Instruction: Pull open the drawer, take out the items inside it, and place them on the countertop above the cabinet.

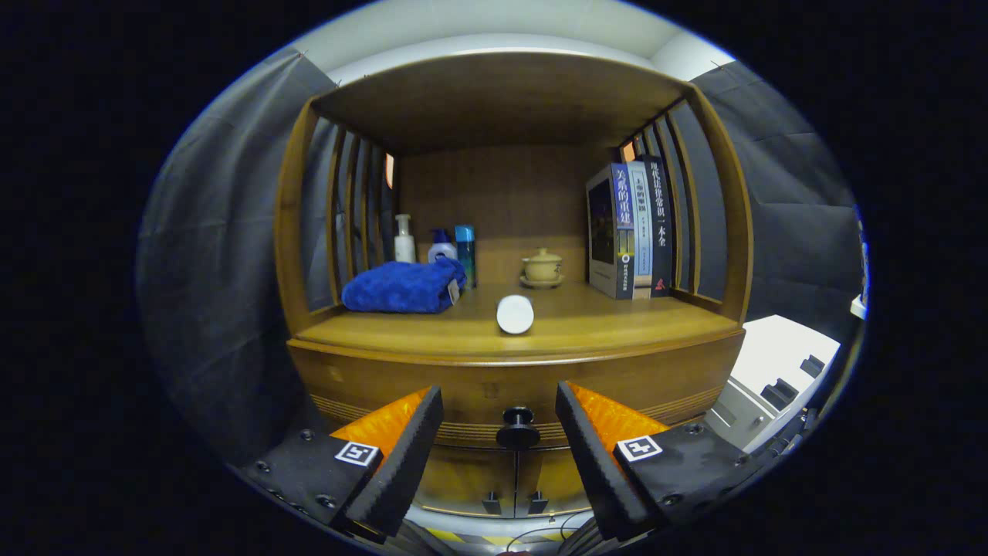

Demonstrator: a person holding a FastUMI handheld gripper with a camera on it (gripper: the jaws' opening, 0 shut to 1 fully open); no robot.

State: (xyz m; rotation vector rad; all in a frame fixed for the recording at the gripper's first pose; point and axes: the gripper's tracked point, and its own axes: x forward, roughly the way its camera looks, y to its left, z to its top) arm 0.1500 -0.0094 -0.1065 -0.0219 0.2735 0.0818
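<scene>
1. The hand-held gripper (499,432) points level and straight at the front of a brown wooden cabinet (386,382), its two fingers spread wide apart with nothing held between them.
2. The round black drawer knob (518,429) sits in the gap between the fingertips, a little beyond them and touched by neither finger.
3. The wooden drawer front (494,390) that carries the knob lies flush with the cabinet, so the drawer is shut and whatever is inside is hidden.
4. Below the drawer, two small dark handles (513,503) mark a pair of lower cabinet doors.
5. Above the drawer is the table (617,324), the cabinet's wooden countertop, enclosed by a slatted wooden hutch with a roof.
6. A white cylinder (515,314) lies on its side near the front middle of the table, its round end facing the fingers.
7. A folded blue plush towel (405,286) rests on the left part of the table.
8. Behind the towel stand a white pump bottle (404,241), a white bottle with a blue pump top (441,247) and a tall teal can (465,255), close together.
9. A small beige lidded tea cup on a saucer (542,268) stands toward the back, right of centre.
10. A row of upright books (633,229) stands against the right-hand slats.
11. To the right of the cabinet, a white and grey box-like unit (779,371) sits lower down.
</scene>
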